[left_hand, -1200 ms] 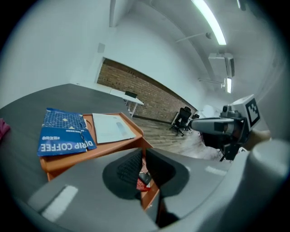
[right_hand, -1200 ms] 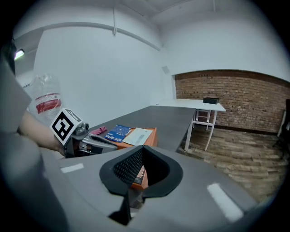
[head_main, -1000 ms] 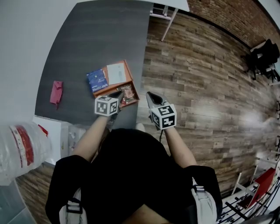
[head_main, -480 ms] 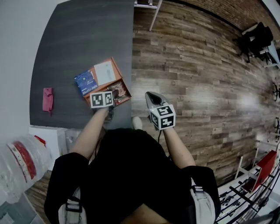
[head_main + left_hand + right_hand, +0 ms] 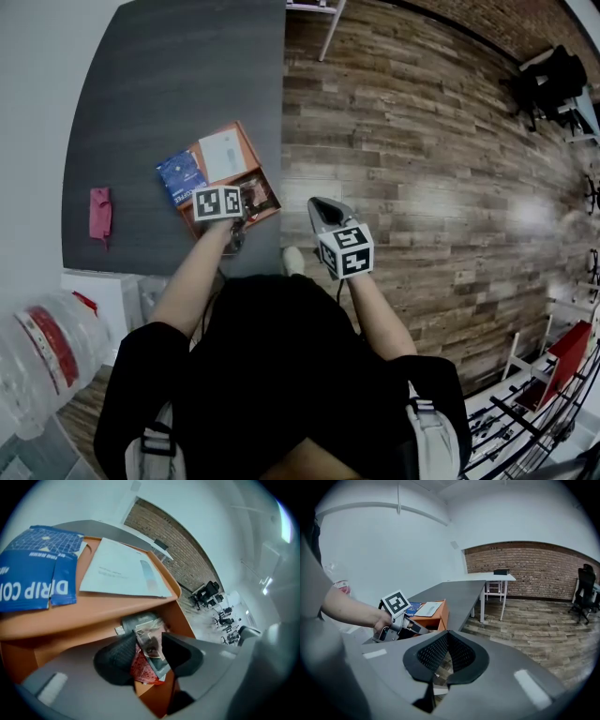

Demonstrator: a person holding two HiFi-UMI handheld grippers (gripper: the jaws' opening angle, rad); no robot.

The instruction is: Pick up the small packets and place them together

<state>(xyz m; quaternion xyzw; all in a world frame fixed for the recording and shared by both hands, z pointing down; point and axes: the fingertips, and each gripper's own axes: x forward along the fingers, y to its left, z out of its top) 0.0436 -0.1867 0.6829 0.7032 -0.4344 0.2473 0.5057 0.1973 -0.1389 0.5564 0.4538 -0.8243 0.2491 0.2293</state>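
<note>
Several small packets lie in the orange tray at lower centre, between the left gripper jaws, which have just been opening wide; the right gripper jaws are closed, empty.

I see the packets as glossy, crinkled film; the orange tray looks smooth and matt, the table matt grey, the floor grained wood.

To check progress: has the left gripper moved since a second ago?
Yes: left gripper went toward the orange tray, over its near compartment; jaws just opened, small packets between them.
</note>
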